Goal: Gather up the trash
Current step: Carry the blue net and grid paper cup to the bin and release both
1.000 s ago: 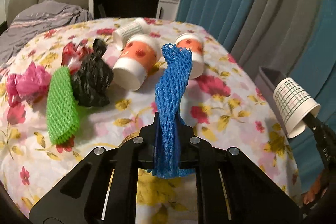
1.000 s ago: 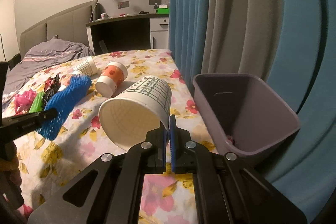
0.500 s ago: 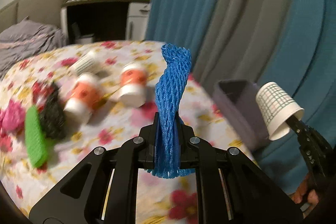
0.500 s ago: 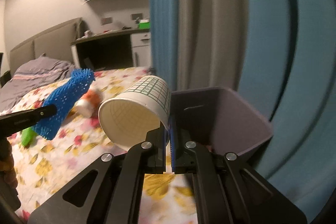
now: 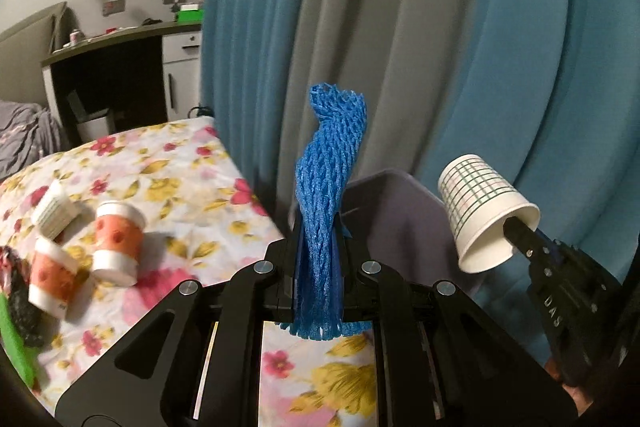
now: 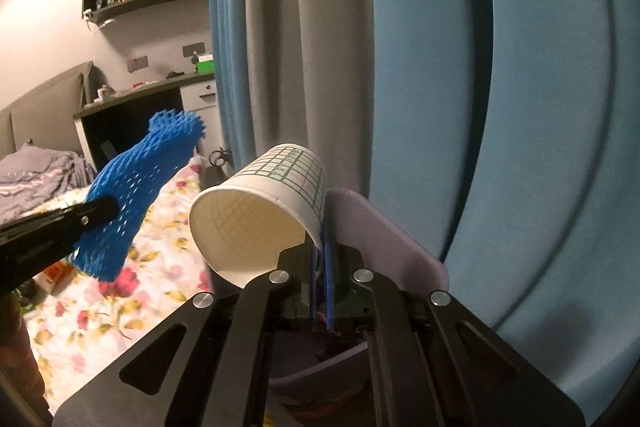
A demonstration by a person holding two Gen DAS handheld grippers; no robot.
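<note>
My left gripper [image 5: 318,251] is shut on a blue foam net sleeve [image 5: 326,195], held upright in front of the purple bin [image 5: 396,211]. It also shows in the right wrist view [image 6: 132,187]. My right gripper [image 6: 320,247] is shut on the rim of a white paper cup with a green grid [image 6: 260,211], held over the purple bin [image 6: 384,239]. The cup shows at the right of the left wrist view [image 5: 484,215]. On the floral bed [image 5: 168,187] lie two orange paper cups [image 5: 116,243], a white cup [image 5: 54,209], a black bag [image 5: 20,307] and a green net sleeve [image 5: 14,351].
Blue and grey curtains [image 5: 400,47] hang close behind the bin. A dark desk [image 5: 116,75] and a white drawer unit stand beyond the bed. A grey blanket [image 6: 36,183] lies at the far left.
Both grippers have swung right, away from the bed, with their loads. The bin now sits right in front of each, and the right gripper holds the cup over it.
</note>
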